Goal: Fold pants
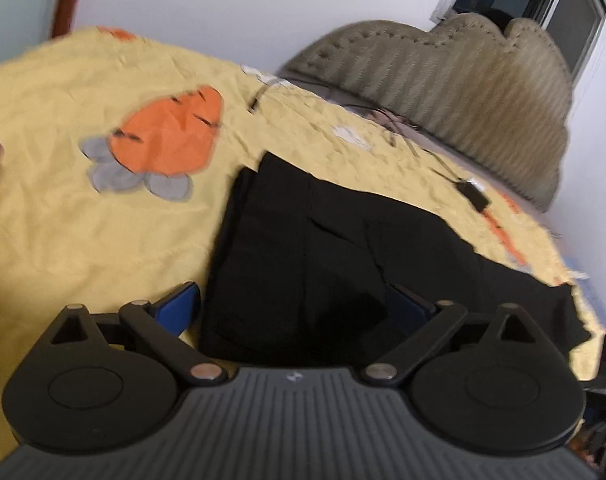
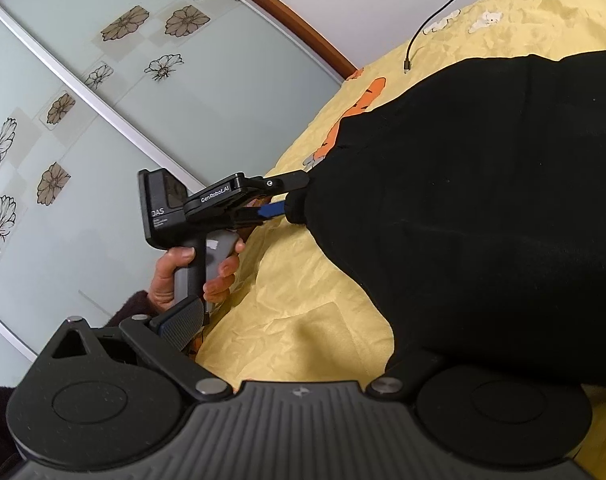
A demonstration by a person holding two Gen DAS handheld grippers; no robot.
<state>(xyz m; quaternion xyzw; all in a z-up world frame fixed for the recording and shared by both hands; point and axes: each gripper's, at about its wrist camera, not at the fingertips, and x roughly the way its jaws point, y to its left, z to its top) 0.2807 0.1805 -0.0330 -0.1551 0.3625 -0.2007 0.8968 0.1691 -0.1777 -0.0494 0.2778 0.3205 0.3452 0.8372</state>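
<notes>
Black pants (image 1: 323, 240) lie folded on a yellow bedsheet (image 1: 83, 240) printed with carrots. My left gripper (image 1: 295, 302) is open, its blue pads (image 1: 179, 300) set wide apart, with the near edge of the pants between them and untouched. The right wrist view shows a hand (image 2: 183, 276) holding the left gripper (image 2: 289, 196) at the side edge of the pants (image 2: 483, 200). My right gripper (image 2: 299, 332) also stands wide. Its left finger (image 2: 183, 322) is free over the sheet, while black cloth covers its right finger.
Thin black cables and a small black adapter (image 1: 473, 194) lie on the sheet beyond the pants. An olive padded headboard (image 1: 443, 92) rises at the far side. A glass sliding door with flower prints (image 2: 103, 120) stands beside the bed. Another cable (image 2: 435, 16) crosses the sheet.
</notes>
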